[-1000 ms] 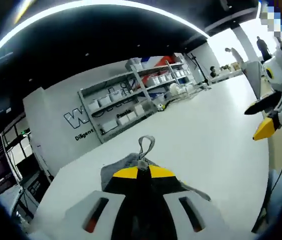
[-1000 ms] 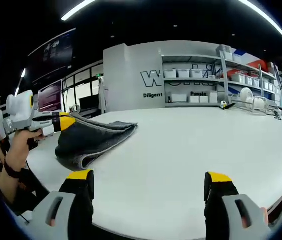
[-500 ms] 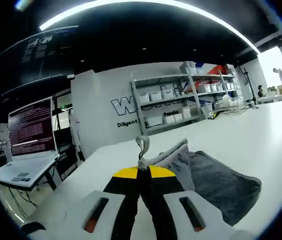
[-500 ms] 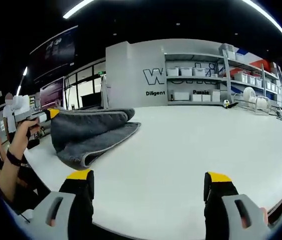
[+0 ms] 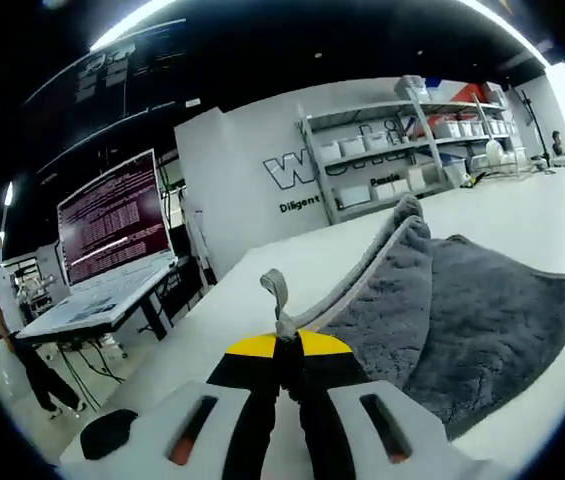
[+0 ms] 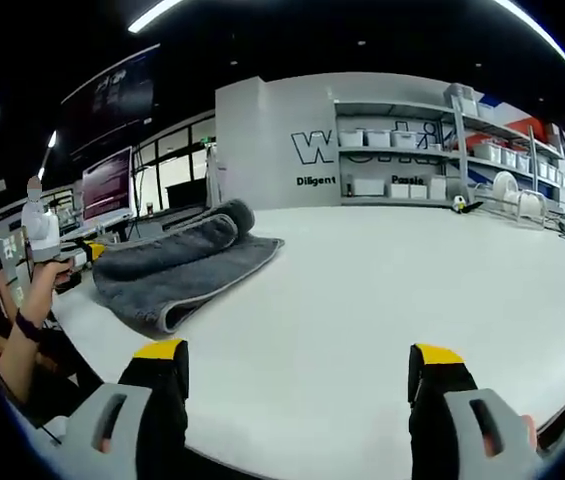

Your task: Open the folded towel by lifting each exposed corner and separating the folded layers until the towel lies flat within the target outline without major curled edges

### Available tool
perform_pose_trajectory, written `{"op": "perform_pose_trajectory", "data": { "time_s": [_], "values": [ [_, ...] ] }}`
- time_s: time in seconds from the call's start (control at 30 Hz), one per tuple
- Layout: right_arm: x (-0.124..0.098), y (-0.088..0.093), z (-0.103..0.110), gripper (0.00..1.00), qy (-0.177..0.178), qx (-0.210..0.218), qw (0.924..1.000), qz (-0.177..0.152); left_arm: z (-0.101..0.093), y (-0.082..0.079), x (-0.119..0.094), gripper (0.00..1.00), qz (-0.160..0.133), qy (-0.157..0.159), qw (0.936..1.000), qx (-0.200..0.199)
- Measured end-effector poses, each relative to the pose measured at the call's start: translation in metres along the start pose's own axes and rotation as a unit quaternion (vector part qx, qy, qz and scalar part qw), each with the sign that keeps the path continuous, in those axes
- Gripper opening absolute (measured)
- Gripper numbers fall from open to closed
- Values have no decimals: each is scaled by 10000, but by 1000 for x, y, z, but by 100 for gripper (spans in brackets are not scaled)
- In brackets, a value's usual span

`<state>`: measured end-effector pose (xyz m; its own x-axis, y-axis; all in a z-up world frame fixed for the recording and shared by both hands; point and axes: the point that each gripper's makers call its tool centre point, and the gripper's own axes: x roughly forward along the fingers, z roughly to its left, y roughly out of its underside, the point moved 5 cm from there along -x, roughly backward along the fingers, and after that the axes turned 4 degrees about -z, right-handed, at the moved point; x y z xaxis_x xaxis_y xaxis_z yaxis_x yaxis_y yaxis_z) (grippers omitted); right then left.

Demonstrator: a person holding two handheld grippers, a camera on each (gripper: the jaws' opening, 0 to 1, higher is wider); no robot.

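Our left gripper: fingers pressed together on the towel, pinching the pale bound edge right at its hanging loop. The loop stands up just past the yellow tips.

From the pinch the edge climbs away to the far right, and a top layer is peeled up and rolled back on itself. The rest of the grey cloth lies on the white table.

Our right gripper: fingers wide apart, holding nothing, above bare table near its front edge. From here the towel sits at far left, a raised roll on a flatter lower layer.

Handling, as we judge it: soft, limp pile cloth, light, drapes and folds under its own weight, and will not hold a shape. The stitched border is the firmest hold. A second corner on that border suits the free fingers. Layers may cling and drag along together.

No target outline seen on the table.
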<state>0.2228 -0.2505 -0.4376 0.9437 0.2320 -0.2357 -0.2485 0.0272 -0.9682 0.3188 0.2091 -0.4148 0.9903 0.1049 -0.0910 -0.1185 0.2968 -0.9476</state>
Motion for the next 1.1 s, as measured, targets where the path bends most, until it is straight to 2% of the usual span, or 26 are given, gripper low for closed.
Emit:
{"op": "perform_pose_trajectory", "data": {
  "time_s": [0.43,0.67,0.77,0.83,0.97,1.03,1.1],
  "values": [
    [2,3,-3,92,30,26,10000,48,7,45,-14,5,639,-103,9979,97],
    [4,5,0,92,-6,15,10000,92,7,52,-23,9,685,-23,9976,61],
    [5,6,2,92,-40,1,9999,109,10,49,-28,20,618,-8,9981,7],
    [7,6,4,92,-74,-14,9999,131,12,44,-32,31,499,7,9983,-291],
    [12,6,15,92,-265,-10,9995,142,16,33,-44,42,285,205,9968,-717],
    [17,5,26,90,-455,-51,9988,154,10,28,-47,53,228,590,9947,-810],
    [22,6,39,88,-688,-136,9973,200,-5,26,-51,65,305,1196,9872,-1005]
  ]
}}
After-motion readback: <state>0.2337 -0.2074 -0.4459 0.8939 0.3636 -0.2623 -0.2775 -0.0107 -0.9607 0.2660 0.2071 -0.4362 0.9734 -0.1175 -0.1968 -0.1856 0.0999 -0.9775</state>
